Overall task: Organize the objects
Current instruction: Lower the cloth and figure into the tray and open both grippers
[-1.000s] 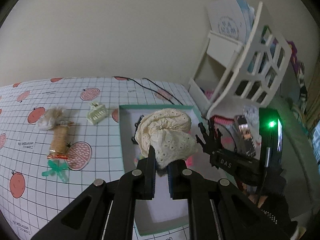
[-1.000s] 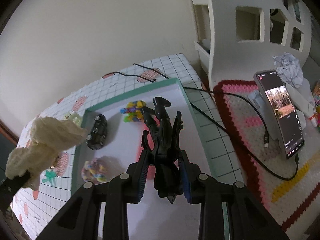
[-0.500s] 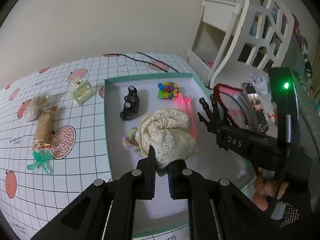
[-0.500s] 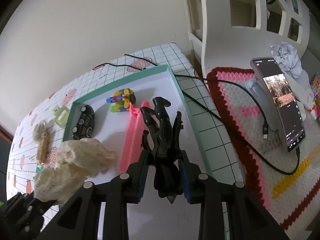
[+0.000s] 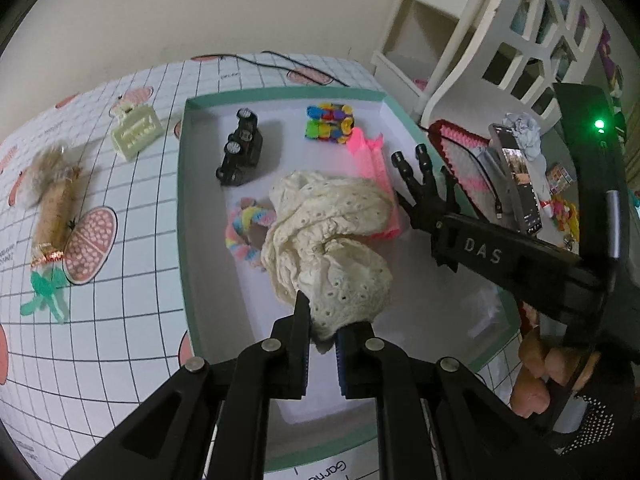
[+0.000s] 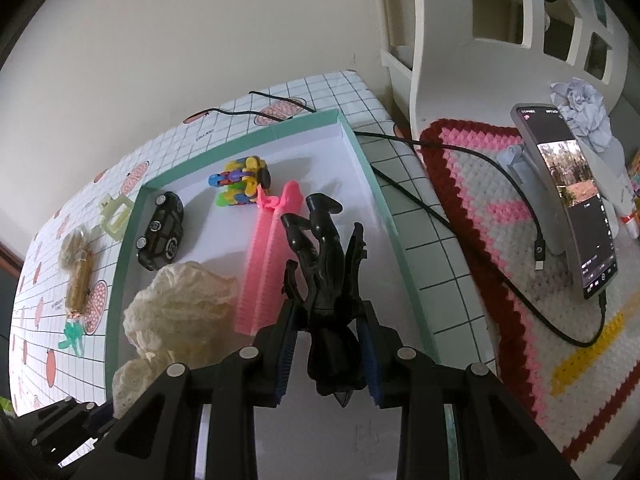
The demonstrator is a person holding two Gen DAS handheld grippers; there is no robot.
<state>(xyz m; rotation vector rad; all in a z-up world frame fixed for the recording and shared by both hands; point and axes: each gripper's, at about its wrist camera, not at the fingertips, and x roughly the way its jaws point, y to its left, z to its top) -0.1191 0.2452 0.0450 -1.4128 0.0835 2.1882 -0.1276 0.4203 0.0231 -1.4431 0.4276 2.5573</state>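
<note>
Your left gripper point(image 5: 322, 330) is clamped on the cream cloth point(image 5: 328, 236), which hangs just ahead of its fingers, low over the tray point(image 5: 185, 216); whether the cloth touches the tray floor I cannot tell. Your right gripper point(image 6: 326, 344) is clamped on the black claw toy point(image 6: 326, 264), held over the tray's right half, beside the pink strip point(image 6: 264, 264). Already in the tray, ahead of both grippers: toy car point(image 5: 240, 152), coloured blocks point(image 5: 329, 122), pastel ring point(image 5: 246, 230), pink strip. Judged about two-thirds done (two items in hand, neither released). Left outside, far left of your left gripper: hair clip point(image 5: 136, 130), snack roll point(image 5: 54, 210), green bow point(image 5: 46, 292).
</note>
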